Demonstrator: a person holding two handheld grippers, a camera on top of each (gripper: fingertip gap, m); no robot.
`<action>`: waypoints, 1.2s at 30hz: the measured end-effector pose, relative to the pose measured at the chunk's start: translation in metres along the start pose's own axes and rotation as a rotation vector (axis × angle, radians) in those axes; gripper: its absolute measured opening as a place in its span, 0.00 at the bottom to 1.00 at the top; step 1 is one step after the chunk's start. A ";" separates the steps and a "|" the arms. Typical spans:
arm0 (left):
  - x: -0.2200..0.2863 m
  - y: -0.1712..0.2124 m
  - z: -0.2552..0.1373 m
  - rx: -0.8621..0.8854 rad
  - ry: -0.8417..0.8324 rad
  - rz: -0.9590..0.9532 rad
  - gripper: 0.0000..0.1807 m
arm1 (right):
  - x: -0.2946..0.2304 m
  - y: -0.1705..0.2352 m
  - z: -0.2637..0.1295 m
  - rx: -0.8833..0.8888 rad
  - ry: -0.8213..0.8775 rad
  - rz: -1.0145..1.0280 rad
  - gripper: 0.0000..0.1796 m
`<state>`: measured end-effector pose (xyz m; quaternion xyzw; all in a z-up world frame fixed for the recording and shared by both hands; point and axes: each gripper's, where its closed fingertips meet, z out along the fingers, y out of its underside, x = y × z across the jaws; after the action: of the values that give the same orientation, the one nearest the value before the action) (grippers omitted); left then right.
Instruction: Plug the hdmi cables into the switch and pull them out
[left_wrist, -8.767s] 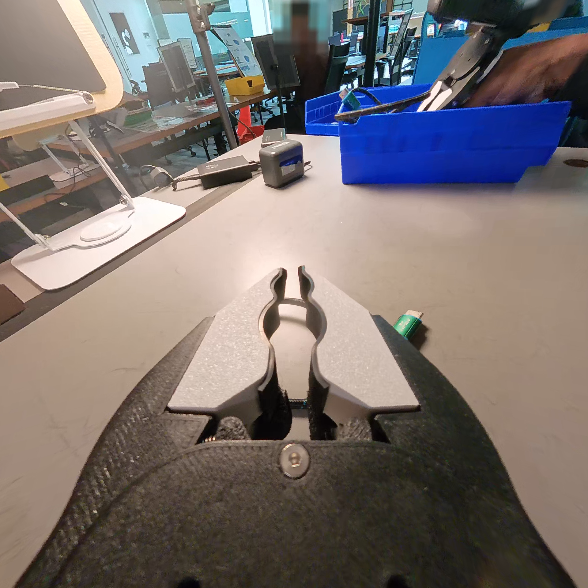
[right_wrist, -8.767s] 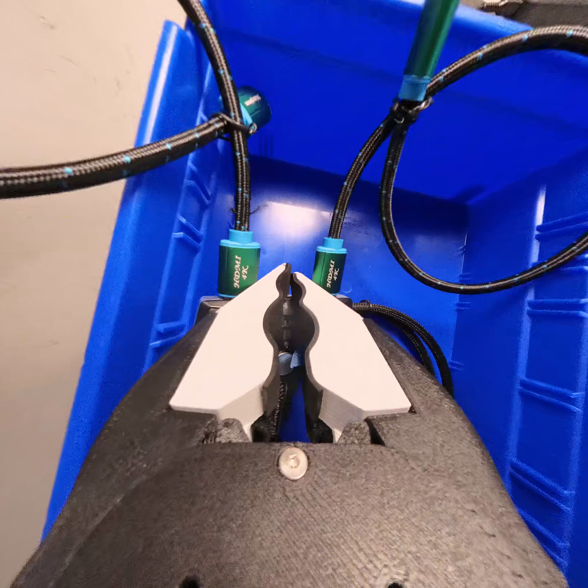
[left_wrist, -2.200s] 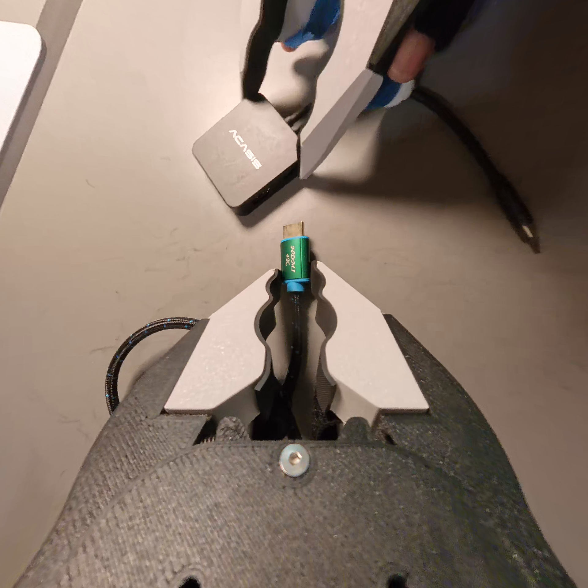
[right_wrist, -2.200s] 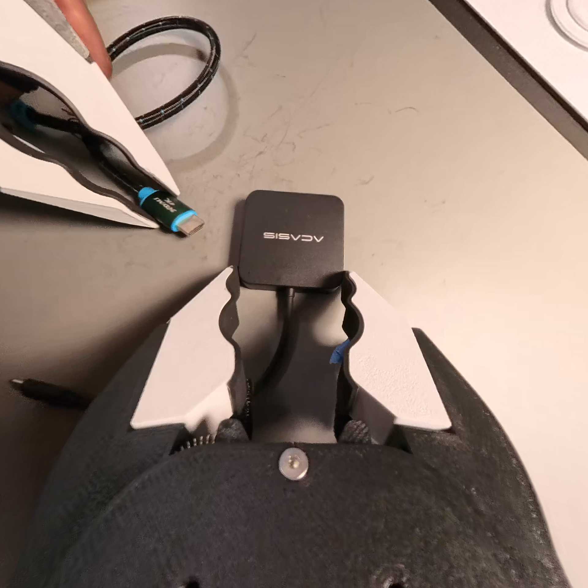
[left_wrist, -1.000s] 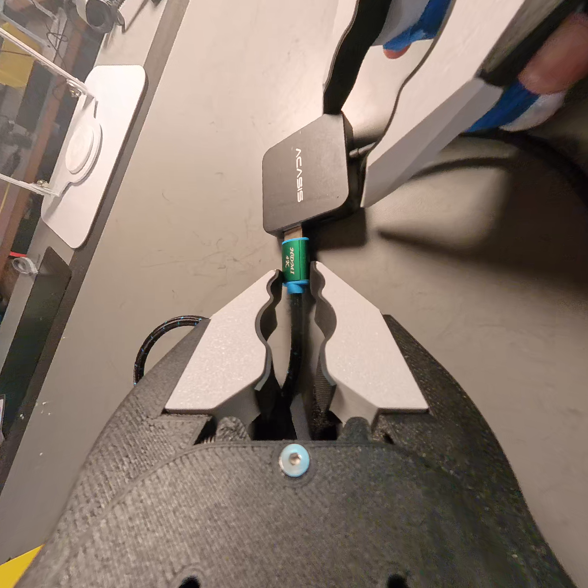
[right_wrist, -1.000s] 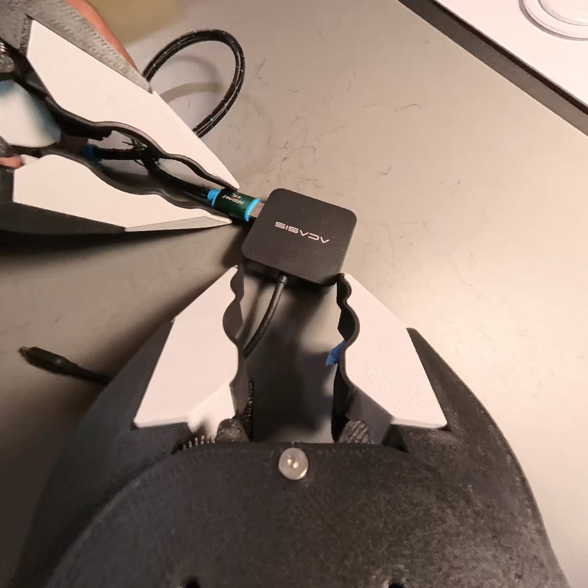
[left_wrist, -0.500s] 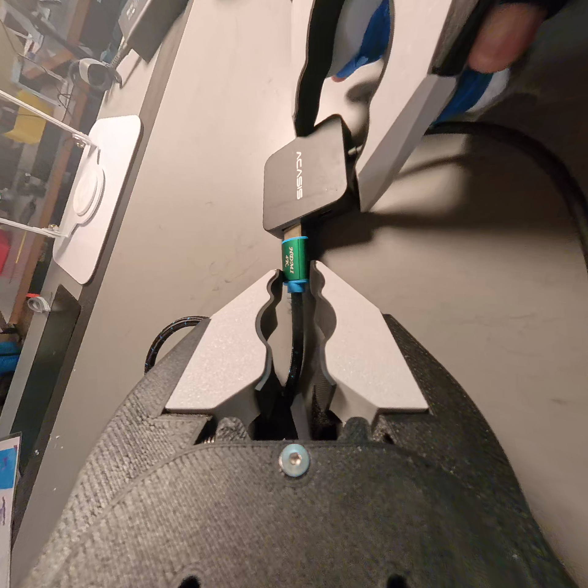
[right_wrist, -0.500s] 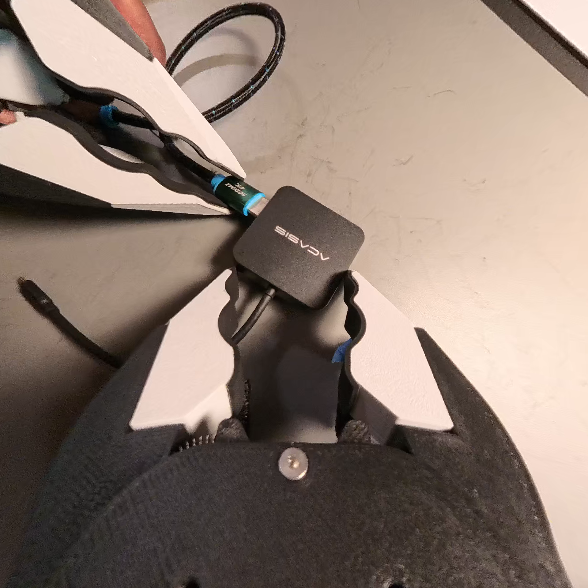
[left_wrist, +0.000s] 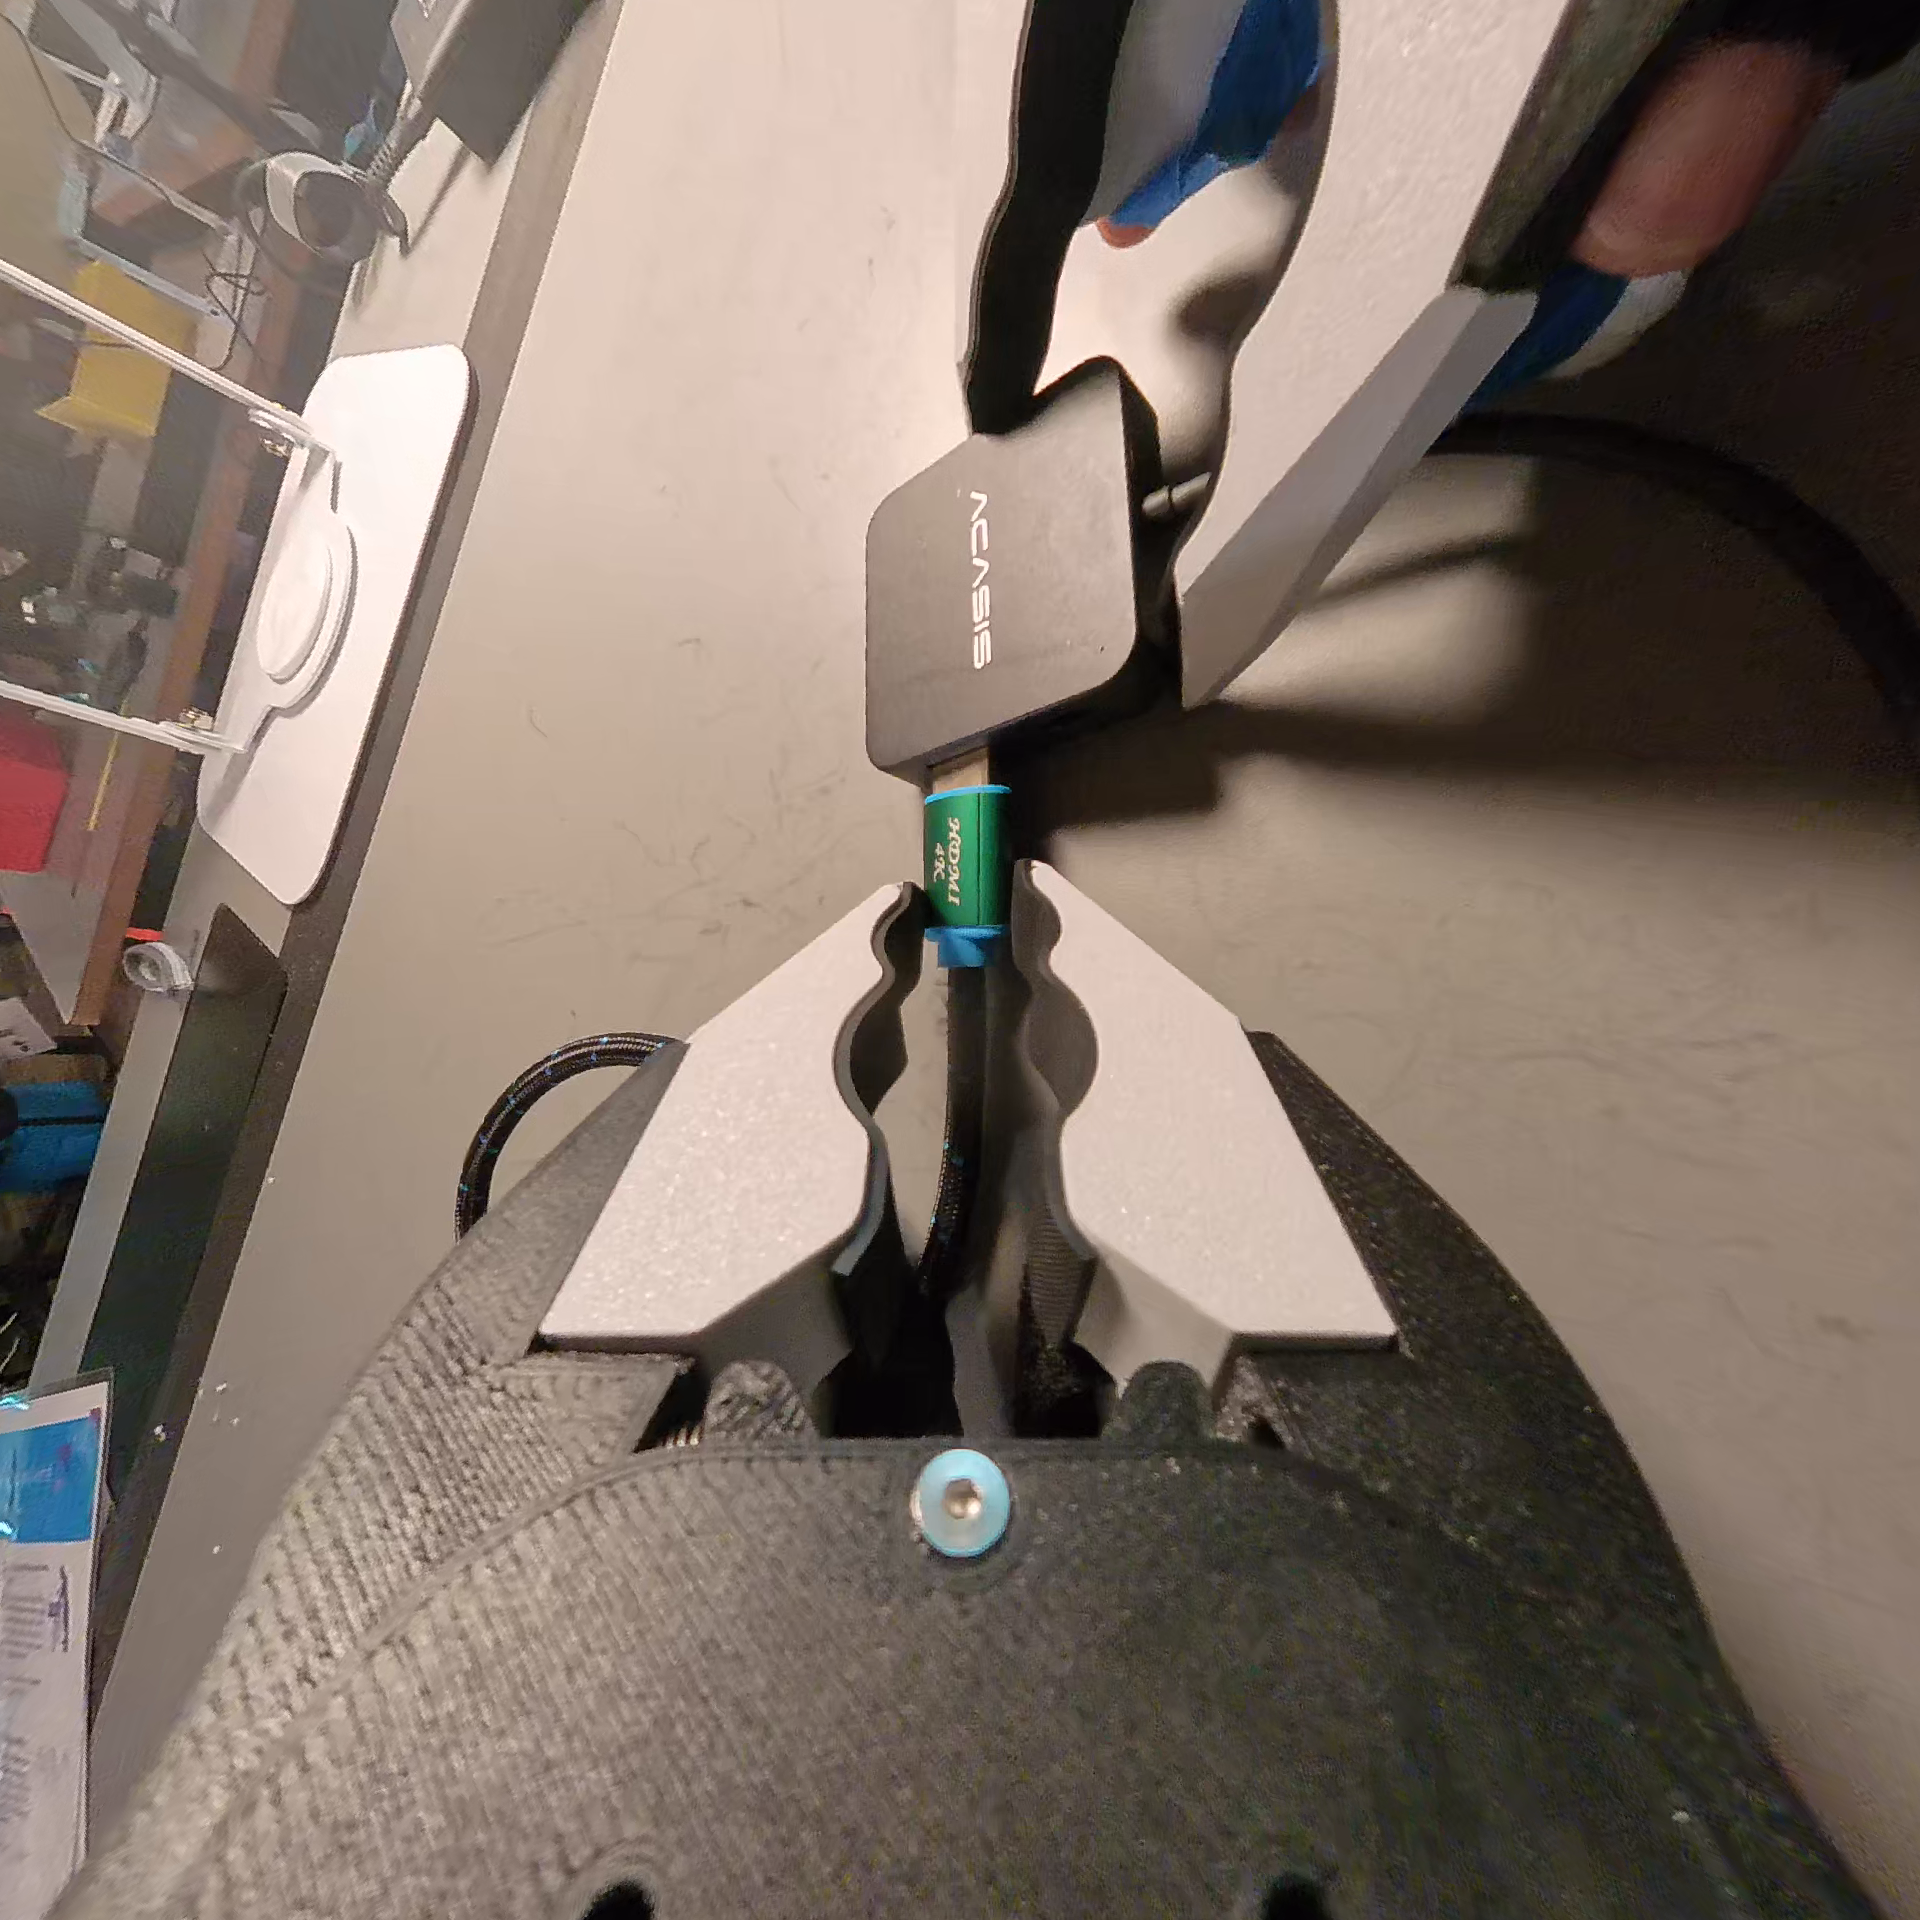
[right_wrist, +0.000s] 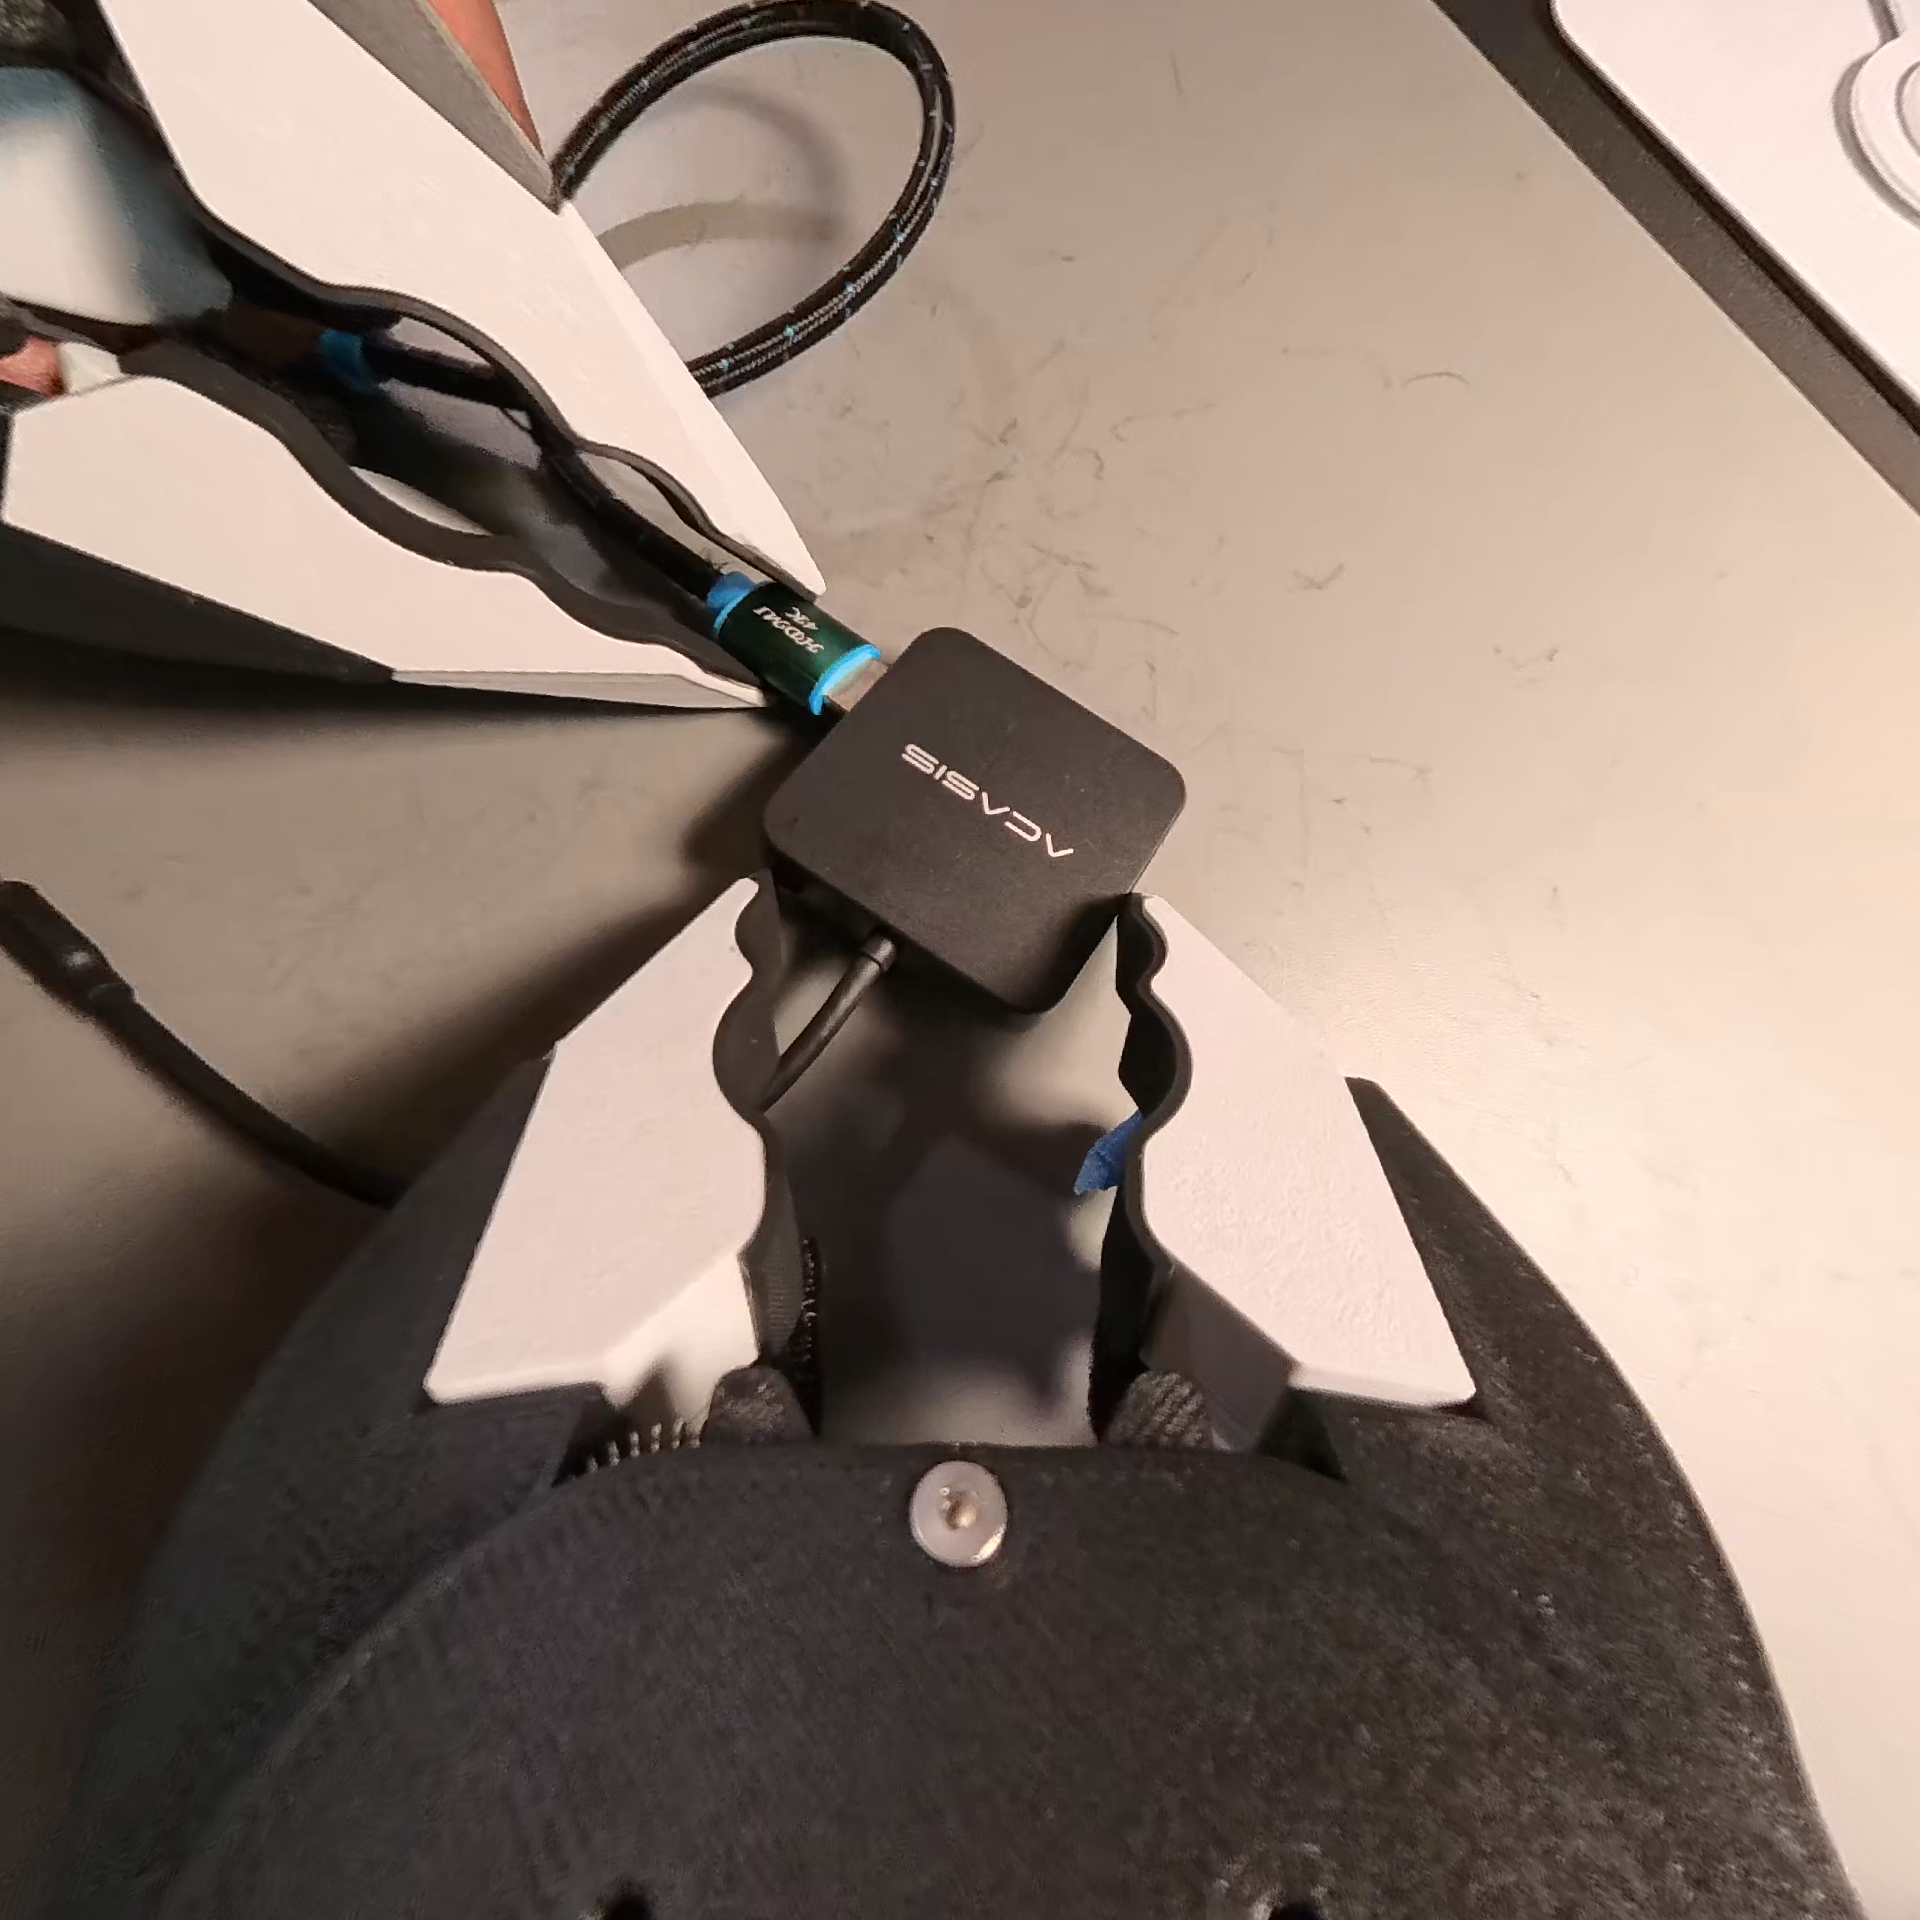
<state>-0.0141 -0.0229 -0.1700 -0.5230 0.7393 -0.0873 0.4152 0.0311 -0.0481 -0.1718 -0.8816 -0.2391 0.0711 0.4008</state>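
Observation:
My left gripper (left_wrist: 961, 883) is shut on a green HDMI plug (left_wrist: 966, 868) with a blue collar. The plug's metal tip sits partly inside a port of the black square switch (left_wrist: 997, 603); a short strip of metal still shows. My right gripper (right_wrist: 940, 899) is shut on the switch (right_wrist: 977, 810), which is turned corner-on between its fingertips. In the right wrist view the left gripper (right_wrist: 790, 644) comes in from the upper left with the plug (right_wrist: 795, 644). In the left wrist view the right gripper (left_wrist: 1122, 416) comes in from the top.
The plug's braided black cable (right_wrist: 894, 208) loops on the grey table behind the left gripper. The switch's thin black lead (right_wrist: 831, 1029) runs back between my right fingers. Another black cable (right_wrist: 156, 1060) lies at the left. A white stand base (left_wrist: 322, 613) sits near the table's edge. Some 6 centimeters of space lies between my two pairs of fingers.
My left gripper picked up the plug and brought it to the switch, which my right gripper took from the blue bin. In the last second the switch turned and the tip entered its port.

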 end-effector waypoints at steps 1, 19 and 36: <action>0.000 0.000 0.000 0.001 -0.001 -0.001 0.09 | -0.001 -0.001 0.000 0.004 -0.006 0.001 0.37; -0.005 -0.001 0.003 -0.019 -0.028 -0.097 0.08 | -0.001 -0.007 0.002 0.021 0.050 0.081 0.36; 0.000 -0.001 -0.009 0.012 0.119 -0.195 0.11 | -0.011 -0.006 0.000 0.033 -0.060 0.091 0.33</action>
<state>-0.0191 -0.0260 -0.1636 -0.5837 0.7079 -0.1626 0.3630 0.0196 -0.0503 -0.1680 -0.8822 -0.2095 0.1198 0.4042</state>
